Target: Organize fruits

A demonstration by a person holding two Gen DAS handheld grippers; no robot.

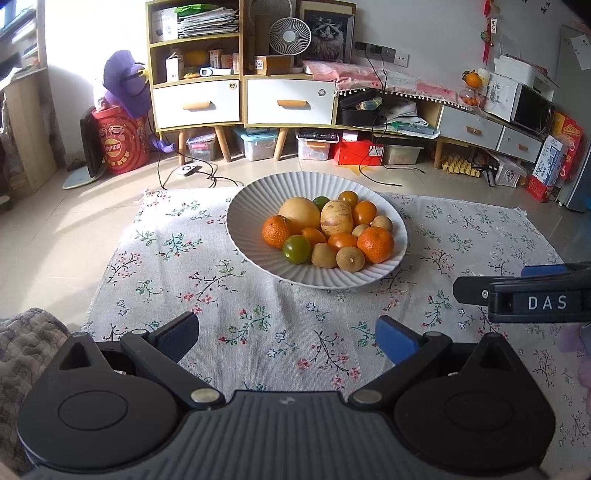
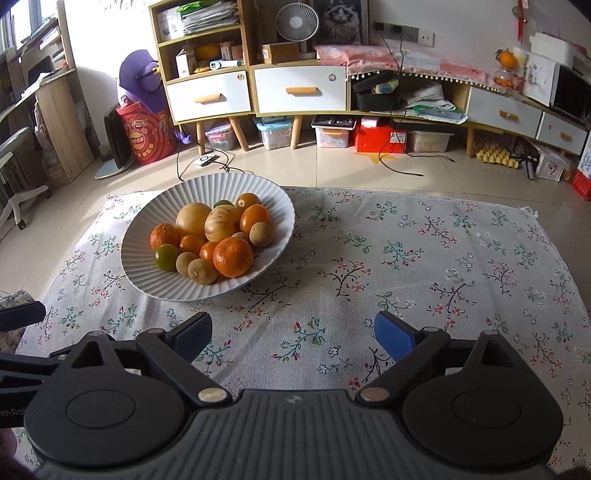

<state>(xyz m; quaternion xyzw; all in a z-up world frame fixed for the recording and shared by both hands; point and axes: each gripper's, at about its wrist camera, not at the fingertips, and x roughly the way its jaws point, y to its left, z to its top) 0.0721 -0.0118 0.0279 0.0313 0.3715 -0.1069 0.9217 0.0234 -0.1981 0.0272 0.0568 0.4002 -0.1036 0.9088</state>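
Behind the floral cloth (image 1: 258, 302) you have a shelf unit (image 1: 195, 62), a white fan (image 2: 297, 21), a cat picture (image 1: 327, 35) and a red tub (image 2: 147, 136)

Bare floral cloth (image 2: 406, 258) ahead and right of the fruit-filled bowl (image 2: 147, 229); open passage around it

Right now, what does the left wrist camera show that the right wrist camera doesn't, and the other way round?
Only the left wrist view shows the right gripper's side, labelled DAS, entering from its right edge, plus a quilted fabric at lower left. Only the right wrist view shows a white chair base by the desk at far left. Both share the white ribbed bowl piled with fruit, two mandarins among it, on the floral cloth. Each camera's own jaws stand open and empty: left gripper.
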